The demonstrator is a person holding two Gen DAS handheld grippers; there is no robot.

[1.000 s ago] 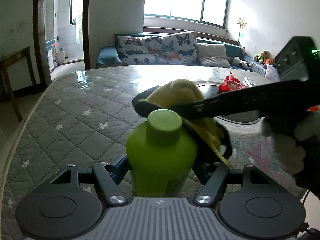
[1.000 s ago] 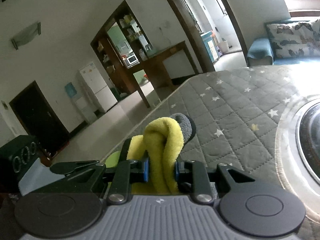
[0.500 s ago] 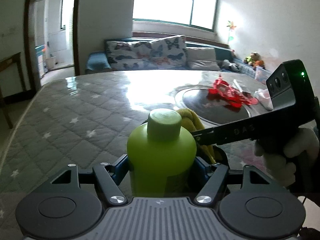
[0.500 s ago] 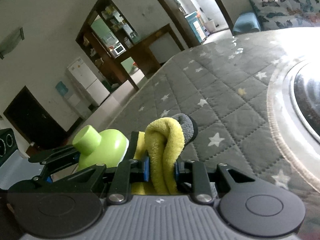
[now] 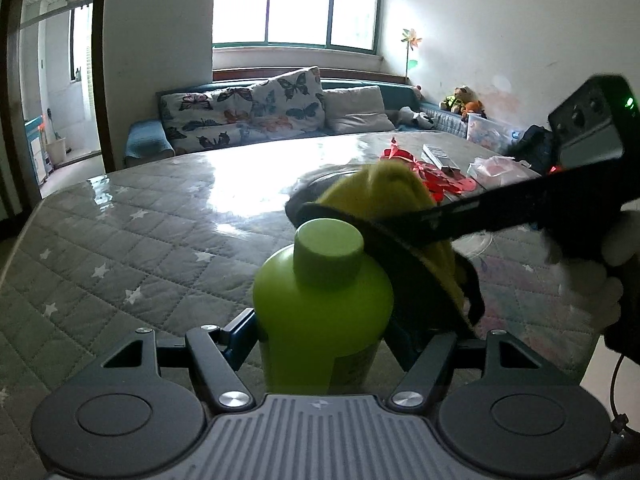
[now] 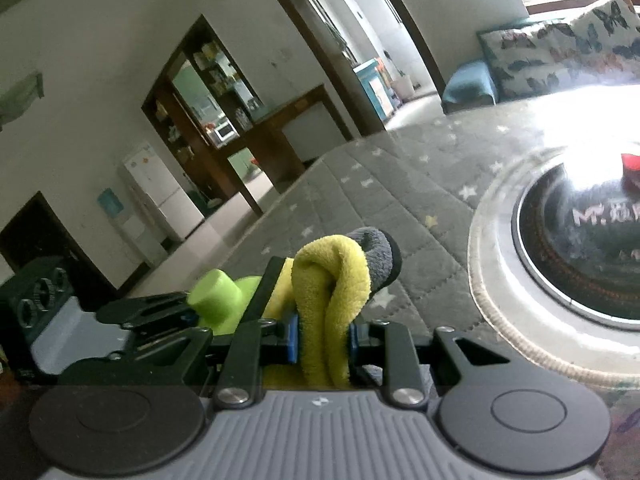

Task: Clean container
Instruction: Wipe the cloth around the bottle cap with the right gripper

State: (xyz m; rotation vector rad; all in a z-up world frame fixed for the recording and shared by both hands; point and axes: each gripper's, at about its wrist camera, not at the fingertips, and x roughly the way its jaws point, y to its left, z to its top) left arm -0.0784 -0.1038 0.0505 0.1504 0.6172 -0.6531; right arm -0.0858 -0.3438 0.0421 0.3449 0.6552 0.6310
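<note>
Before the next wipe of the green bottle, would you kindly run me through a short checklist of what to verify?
1. Left gripper shut on the green bottle: ok, clamped from both sides.
2. Bottle upright: ok.
3. Cap on the bottle: ok, it sits on the neck; how tight it is, cannot tell.
4. Right gripper shut on the yellow cloth: ok, the cloth is pinched between its fingers.
5. Cloth touching the bottle: cannot tell; it sits right beside the cap and shoulder, but the contact spot is hidden.
6. Table free around the bottle: ok on the near side; red items lie farther back.
</note>
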